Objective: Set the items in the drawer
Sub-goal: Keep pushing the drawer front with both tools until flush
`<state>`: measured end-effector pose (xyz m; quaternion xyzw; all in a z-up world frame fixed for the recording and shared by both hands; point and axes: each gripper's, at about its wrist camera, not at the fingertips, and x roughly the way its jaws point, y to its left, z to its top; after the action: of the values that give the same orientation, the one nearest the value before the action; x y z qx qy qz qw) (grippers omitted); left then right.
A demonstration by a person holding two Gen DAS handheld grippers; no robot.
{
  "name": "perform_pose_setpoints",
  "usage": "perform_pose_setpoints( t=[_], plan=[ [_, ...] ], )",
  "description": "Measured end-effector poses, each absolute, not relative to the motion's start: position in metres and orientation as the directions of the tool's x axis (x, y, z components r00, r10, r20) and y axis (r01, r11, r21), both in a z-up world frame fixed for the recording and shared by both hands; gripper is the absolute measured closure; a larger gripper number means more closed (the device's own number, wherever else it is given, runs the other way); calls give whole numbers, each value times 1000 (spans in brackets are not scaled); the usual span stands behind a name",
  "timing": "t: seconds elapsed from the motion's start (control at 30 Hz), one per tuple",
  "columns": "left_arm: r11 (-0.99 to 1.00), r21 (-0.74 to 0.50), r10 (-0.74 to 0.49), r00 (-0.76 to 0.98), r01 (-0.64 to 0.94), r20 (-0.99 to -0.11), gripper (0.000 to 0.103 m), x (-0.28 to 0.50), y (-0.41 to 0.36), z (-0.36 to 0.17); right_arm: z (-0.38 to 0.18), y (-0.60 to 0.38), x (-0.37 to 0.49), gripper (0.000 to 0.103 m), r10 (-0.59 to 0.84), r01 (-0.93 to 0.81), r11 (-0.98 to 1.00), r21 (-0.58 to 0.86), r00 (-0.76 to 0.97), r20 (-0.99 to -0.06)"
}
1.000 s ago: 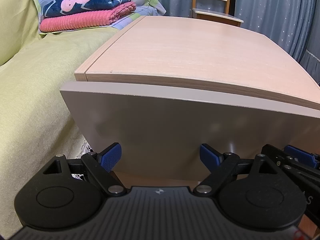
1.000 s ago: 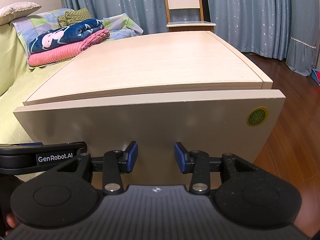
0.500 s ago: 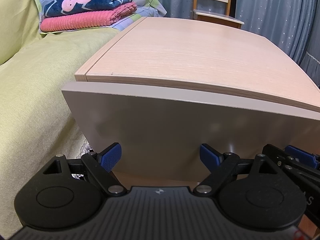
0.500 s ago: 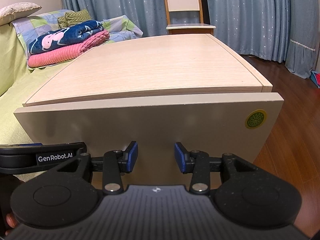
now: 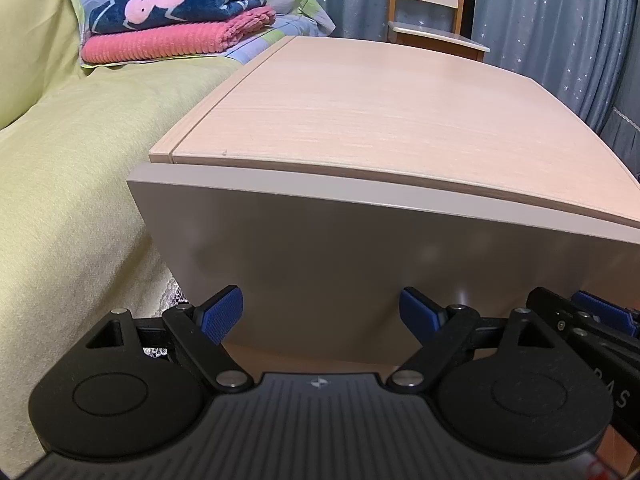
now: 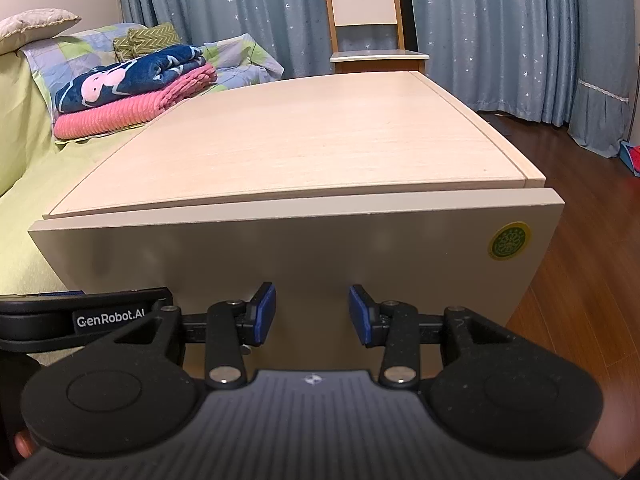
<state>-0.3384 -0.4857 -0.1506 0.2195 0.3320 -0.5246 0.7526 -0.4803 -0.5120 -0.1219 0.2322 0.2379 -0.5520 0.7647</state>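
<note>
Apparently the drawer (image 6: 280,256) is almost shut and no items are visible, while the left tool (image 5: 320,316) and right tool (image 6: 312,312) are both spread, holding nothing.

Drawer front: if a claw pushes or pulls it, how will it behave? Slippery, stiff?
The drawer front looks like a rigid flat panel, so probably no flex. Its face reflects light and shows no handle, so pads likely slip; the top edge offers better purchase. Both the left claw and right claw are open.
</note>
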Motion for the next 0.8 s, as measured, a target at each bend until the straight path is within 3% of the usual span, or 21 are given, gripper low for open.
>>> perform_pose_setpoints(
  t=[0.8],
  plan=[
    [346,-25,-643,218,938,-734,15,-335,-491,-151,-121,-518,-477,67,-738,961,258,101,263,-621]
  ],
)
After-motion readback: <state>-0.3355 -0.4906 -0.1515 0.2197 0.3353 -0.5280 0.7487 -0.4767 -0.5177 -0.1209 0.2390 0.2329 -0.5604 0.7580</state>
